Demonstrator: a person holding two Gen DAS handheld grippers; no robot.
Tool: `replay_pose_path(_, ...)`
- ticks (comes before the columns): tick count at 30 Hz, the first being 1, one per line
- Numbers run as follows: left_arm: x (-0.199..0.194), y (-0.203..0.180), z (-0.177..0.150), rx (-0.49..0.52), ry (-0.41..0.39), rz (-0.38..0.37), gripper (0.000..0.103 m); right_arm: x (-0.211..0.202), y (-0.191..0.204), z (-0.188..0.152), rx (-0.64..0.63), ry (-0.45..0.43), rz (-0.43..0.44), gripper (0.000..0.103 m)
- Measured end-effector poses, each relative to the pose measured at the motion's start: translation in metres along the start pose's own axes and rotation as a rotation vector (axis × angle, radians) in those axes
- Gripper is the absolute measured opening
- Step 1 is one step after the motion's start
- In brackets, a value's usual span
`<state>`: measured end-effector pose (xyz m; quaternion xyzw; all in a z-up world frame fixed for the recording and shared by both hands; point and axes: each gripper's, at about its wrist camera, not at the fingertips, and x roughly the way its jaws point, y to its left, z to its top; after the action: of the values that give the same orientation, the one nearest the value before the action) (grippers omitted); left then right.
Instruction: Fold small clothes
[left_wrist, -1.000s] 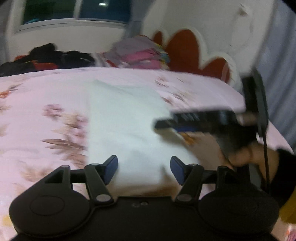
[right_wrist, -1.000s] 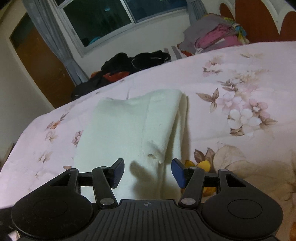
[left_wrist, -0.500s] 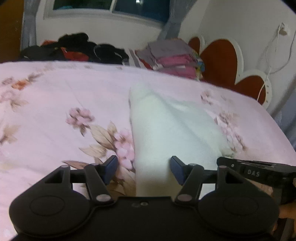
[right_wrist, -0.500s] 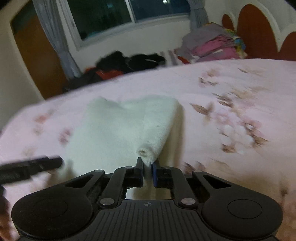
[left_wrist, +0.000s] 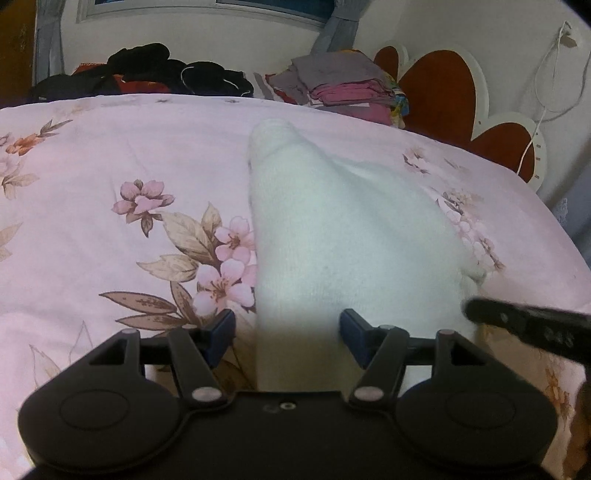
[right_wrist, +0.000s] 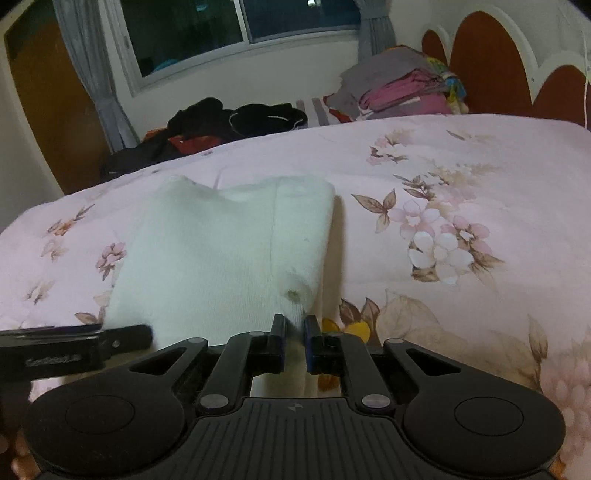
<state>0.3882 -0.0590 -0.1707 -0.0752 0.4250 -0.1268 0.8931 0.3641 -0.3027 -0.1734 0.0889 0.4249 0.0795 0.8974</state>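
Observation:
A small white knitted garment (left_wrist: 332, 229) lies on the pink floral bedspread (left_wrist: 110, 166), partly folded, with one side doubled over. My left gripper (left_wrist: 287, 334) is open, its blue pads either side of the garment's near left edge. My right gripper (right_wrist: 294, 326) is shut on the garment's near right corner (right_wrist: 295, 295). The garment fills the middle of the right wrist view (right_wrist: 221, 251). The right gripper shows as a dark bar at the right of the left wrist view (left_wrist: 524, 325). The left gripper shows at the left of the right wrist view (right_wrist: 74, 349).
A stack of folded grey and pink clothes (left_wrist: 343, 88) sits at the far side of the bed by the red and white headboard (left_wrist: 443, 96). A heap of dark clothes (right_wrist: 229, 122) lies under the window. A wooden door (right_wrist: 48, 103) is at the left.
My right gripper has closed on the garment's near right corner. My left gripper swung to the garment's near left edge and stayed open.

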Motion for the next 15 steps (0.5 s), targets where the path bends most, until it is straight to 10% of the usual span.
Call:
replay_pose_path(4, -0.001, 0.000, 0.000, -0.002, 0.002, -0.001, 0.064, -0.013, -0.001, -0.016, 0.031, 0.034, 0.019, 0.012)
replay_pose_path(7, -0.001, -0.001, 0.000, 0.000, 0.005, -0.003, 0.064, -0.021, 0.003, -0.028, 0.030, 0.035, 0.008, 0.049)
replay_pose_path(15, -0.003, -0.002, -0.003, 0.020, 0.007, -0.003, 0.064, -0.037, 0.006, -0.050, 0.031, 0.039, 0.020, 0.040)
